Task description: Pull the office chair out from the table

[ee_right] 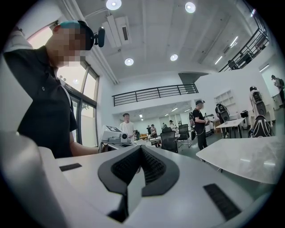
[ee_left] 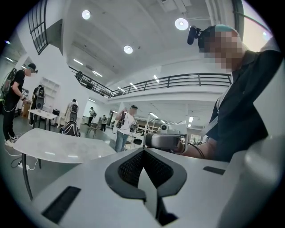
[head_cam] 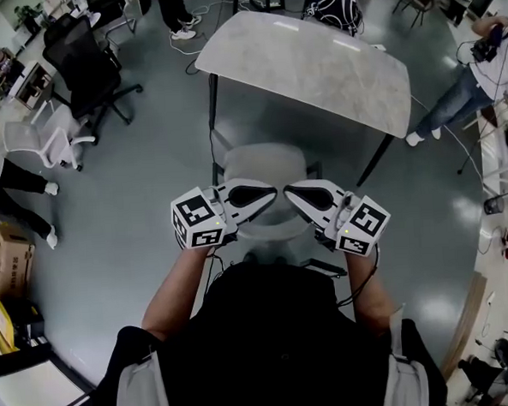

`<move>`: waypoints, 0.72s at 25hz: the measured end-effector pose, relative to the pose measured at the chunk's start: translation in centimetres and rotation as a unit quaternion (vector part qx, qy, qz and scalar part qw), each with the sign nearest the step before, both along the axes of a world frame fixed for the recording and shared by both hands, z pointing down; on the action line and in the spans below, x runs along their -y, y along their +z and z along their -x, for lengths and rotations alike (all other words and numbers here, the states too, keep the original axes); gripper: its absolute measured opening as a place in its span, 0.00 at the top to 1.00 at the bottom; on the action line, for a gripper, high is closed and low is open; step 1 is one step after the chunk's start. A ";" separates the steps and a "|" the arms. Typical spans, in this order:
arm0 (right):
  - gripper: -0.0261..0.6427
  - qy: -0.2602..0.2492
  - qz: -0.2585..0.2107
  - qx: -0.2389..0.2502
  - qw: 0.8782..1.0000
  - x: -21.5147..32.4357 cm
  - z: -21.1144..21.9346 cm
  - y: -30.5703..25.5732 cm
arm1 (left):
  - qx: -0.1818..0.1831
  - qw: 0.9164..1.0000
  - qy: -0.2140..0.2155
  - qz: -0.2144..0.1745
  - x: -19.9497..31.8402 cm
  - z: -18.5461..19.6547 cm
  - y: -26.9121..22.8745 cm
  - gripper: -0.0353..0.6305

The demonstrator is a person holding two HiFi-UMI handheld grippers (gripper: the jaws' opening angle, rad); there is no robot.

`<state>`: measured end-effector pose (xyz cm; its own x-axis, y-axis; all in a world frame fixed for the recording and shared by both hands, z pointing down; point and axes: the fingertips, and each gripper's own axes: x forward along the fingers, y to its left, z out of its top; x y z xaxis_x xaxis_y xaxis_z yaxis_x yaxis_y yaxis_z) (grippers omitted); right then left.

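Note:
A grey office chair (head_cam: pixel 264 166) stands just in front of me, its seat tucked partly under the near edge of the pale marble-top table (head_cam: pixel 305 62). I hold both grippers level above the chair's back, tips pointing at each other and nearly meeting. The left gripper (head_cam: pixel 276 194) is shut with nothing in it; in its own view the jaws (ee_left: pixel 143 153) meet, and the table (ee_left: pixel 58 149) lies at the left. The right gripper (head_cam: pixel 287 191) is likewise shut and empty, jaws (ee_right: pixel 141 151) together. Neither one touches the chair.
A black office chair (head_cam: pixel 83 67) and a white chair (head_cam: pixel 49 142) stand at the left, with cardboard boxes (head_cam: pixel 8 256) nearer. A dark backpack (head_cam: pixel 336 4) sits past the table's far end. A person (head_cam: pixel 474 77) stands at the right; cables run across the floor.

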<state>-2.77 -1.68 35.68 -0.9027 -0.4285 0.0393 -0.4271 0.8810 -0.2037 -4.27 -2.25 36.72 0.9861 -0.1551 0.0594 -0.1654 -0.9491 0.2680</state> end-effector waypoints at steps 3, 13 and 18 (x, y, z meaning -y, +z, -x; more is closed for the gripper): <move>0.93 0.004 0.003 0.000 1.000 0.1 0.0 0.6 | -0.007 1.000 -0.003 0.002 0.0 0.2 0.0 0.93; 0.93 0.017 0.008 0.001 1.000 0.6 -0.1 0.7 | -0.002 1.000 0.001 0.009 0.1 0.7 0.0 0.93; 0.93 0.020 0.004 -0.006 1.000 0.9 0.2 1.2 | -0.003 1.000 0.009 0.002 -0.2 0.8 0.4 0.93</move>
<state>-2.98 -2.54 36.85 -0.8843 -0.4640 0.0531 -0.4643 0.8613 -0.2064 -5.06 -2.02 37.09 0.9892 -0.1361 0.0543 -0.1459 -0.9509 0.2730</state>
